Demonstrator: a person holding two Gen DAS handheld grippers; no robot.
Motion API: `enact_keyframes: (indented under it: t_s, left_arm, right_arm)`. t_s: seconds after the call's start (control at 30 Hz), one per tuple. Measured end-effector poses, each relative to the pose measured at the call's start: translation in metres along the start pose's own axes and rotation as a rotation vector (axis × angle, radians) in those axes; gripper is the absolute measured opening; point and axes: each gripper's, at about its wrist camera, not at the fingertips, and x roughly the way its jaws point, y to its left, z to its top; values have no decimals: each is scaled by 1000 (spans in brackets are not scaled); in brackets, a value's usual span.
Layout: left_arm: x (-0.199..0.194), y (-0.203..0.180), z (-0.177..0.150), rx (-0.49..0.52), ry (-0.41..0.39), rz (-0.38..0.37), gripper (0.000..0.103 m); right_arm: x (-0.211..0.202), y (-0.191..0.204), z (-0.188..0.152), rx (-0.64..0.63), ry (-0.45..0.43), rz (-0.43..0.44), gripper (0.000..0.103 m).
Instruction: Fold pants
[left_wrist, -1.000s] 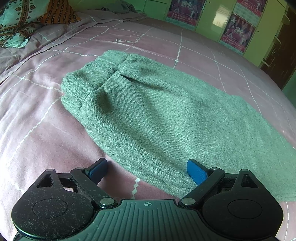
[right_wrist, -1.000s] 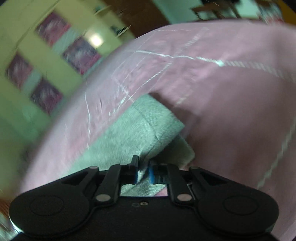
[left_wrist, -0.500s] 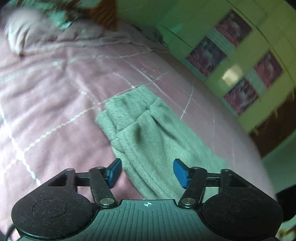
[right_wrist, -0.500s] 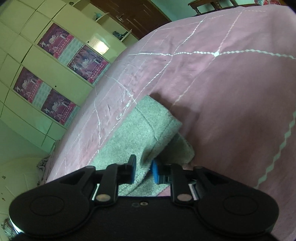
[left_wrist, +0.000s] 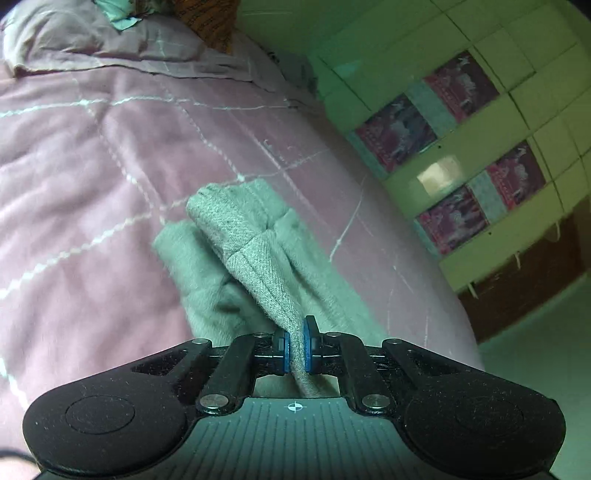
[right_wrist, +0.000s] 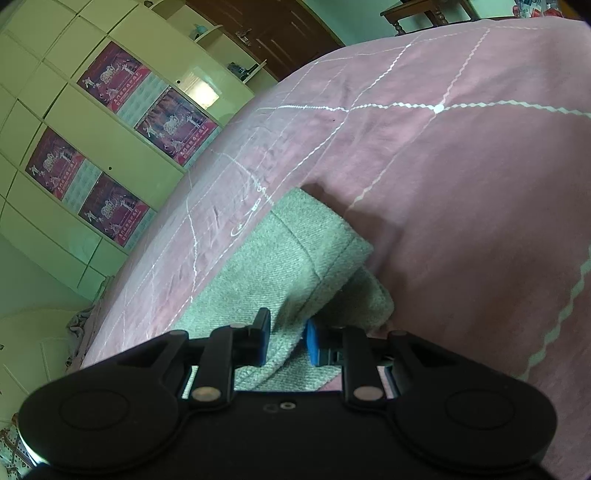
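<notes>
My left gripper (left_wrist: 294, 345) pinches a raised ridge of the grey-green pants (left_wrist: 255, 243) lying on the pink bed (left_wrist: 74, 166). My right gripper (right_wrist: 287, 341) sits narrowly parted around their near hem edge.

Black two-finger left gripper (left_wrist: 294, 349) with blue pads (left_wrist: 308, 347), squeezed tight on soft grey-green knitted pants (left_wrist: 258, 254).

Pinched right at a thick stitched edge, with the cloth bunched up ahead on a pink quilted bedspread (left_wrist: 92, 166) crossed by white lines. Pale green cupboards (left_wrist: 461, 147) with red posters (left_wrist: 399, 131) off to the right.
</notes>
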Motion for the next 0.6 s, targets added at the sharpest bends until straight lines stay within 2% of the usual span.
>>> enact_keyframes:
  t_s: [0.03, 0.2, 0.3, 0.37, 0.4, 0.47, 0.53, 0.57, 0.6]
  left_arm:
    - [1, 0, 2, 20, 13, 5, 7]
    - [8, 4, 8, 71, 100, 48, 7]
    - [-3, 6, 12, 35, 39, -14, 7]
    - [-11, 8, 13, 15, -7, -61, 8]
    - [-11, 9, 13, 17, -9, -61, 7]
    - [-2, 14, 10, 26, 39, -13, 7]
    - [8, 24, 6, 12, 96, 41, 7]
    - [9, 28, 4, 8, 101, 45, 8]
    - [9, 31, 3, -4, 93, 39, 8]
  right_arm:
    - [-1, 2, 1, -6, -1, -11, 5]
    - [-4, 14, 2, -64, -9, -30, 4]
    - [-8, 20, 3, -78, -16, -41, 4]
    - [-17, 27, 5, -94, -40, -19, 4]
    - [-23, 32, 6, -108, -49, -3, 4]
    - [-29, 36, 7, -114, -52, 3, 4]
    - [-20, 28, 5, -93, -11, -45, 4]
    - [-10, 20, 3, -63, 37, -95, 4]
    - [-2, 11, 1, -7, 75, -95, 4]
